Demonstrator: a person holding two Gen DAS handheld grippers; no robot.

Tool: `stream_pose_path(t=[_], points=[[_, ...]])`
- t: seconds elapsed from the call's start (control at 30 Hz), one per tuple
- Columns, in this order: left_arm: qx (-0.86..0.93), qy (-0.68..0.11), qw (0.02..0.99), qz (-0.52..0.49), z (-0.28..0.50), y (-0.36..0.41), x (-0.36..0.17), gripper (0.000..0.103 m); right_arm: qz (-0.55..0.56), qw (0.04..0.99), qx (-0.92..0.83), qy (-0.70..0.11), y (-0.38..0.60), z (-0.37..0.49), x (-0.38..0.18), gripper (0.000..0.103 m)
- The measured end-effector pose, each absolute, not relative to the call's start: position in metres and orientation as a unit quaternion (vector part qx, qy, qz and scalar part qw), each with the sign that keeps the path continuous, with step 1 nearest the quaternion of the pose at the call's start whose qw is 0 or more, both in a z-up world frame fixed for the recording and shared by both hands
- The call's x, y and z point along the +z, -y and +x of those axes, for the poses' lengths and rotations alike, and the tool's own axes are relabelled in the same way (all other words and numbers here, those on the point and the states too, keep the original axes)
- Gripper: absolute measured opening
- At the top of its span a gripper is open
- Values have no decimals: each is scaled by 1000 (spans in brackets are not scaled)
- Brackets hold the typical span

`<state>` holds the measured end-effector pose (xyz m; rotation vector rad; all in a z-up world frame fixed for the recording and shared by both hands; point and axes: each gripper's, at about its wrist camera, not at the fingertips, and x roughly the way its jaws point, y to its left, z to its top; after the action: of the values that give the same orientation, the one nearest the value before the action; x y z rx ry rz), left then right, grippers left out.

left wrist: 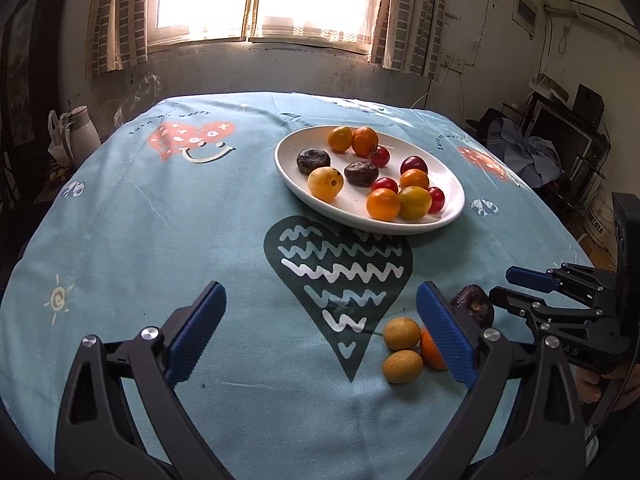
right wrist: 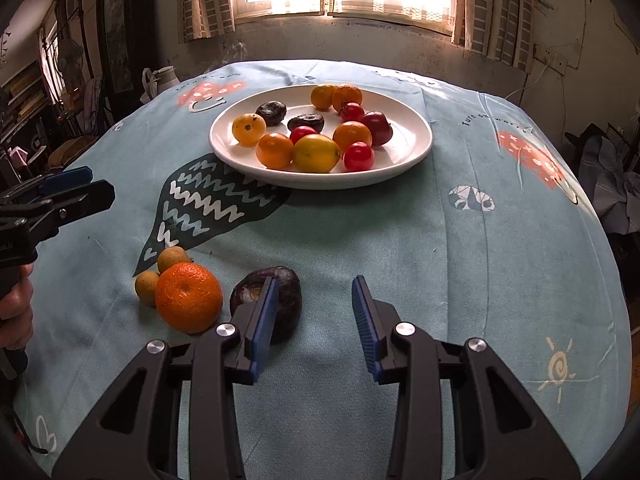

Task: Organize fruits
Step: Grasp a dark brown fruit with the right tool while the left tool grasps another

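Table: round, covered by a light blue tablecloth (right wrist: 400, 248) printed with hearts and small suns; a window with curtains (left wrist: 264, 0) stands behind it
Plate: white oval plate (left wrist: 452, 216) on the far half of the cloth, its near rim touching the top of a dark green heart print (left wrist: 340, 280)
Fruit on plate: small oranges, red cherry tomatoes, two dark wrinkled fruits, yellow round fruits and one dark red plum-like fruit, lying loosely in one layer
Fruit off plate: a bright orange (right wrist: 188, 296), two small tan fruits (right wrist: 173, 259) touching it on its far left side, and a dark wrinkled fruit (right wrist: 286, 304) just right of the orange; all rest on the cloth, well apart from the plate
Left gripper (left wrist: 320, 336): jaws spread wide, nothing between them, only bare cloth and the heart print; its right finger partly hides the orange in the left wrist view
Right gripper (right wrist: 314, 324): jaws set narrow but not closed, empty gap of cloth between the blue pads; its left finger stands in front of the dark wrinkled fruit, contact cannot be told
Hand: a person's hand (right wrist: 14, 312) grips the left gripper's handle at the left edge of the right wrist view
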<state>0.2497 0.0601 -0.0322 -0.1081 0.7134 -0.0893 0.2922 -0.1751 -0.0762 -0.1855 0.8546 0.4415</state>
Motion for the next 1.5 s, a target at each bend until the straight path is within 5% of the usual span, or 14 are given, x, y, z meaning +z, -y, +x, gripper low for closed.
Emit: stream_pose_path(t=[0.73,1.03,1.27,1.5], points=[[-54,-350,933,-60,246,-61,-27,98,-148,851,261,-431,143,293,-99,46],[-100,-371,923,-27,246,-47,-35,95,-74,870,246,-422,168,302,-84,44],[-176,-408,894,50,239,-11,-58,57,-23,874,226,-429,187,308,-79,44],[-184,-433,881,58,244,-5,-73,36,-22,874,230,-428,187,306,-78,44]])
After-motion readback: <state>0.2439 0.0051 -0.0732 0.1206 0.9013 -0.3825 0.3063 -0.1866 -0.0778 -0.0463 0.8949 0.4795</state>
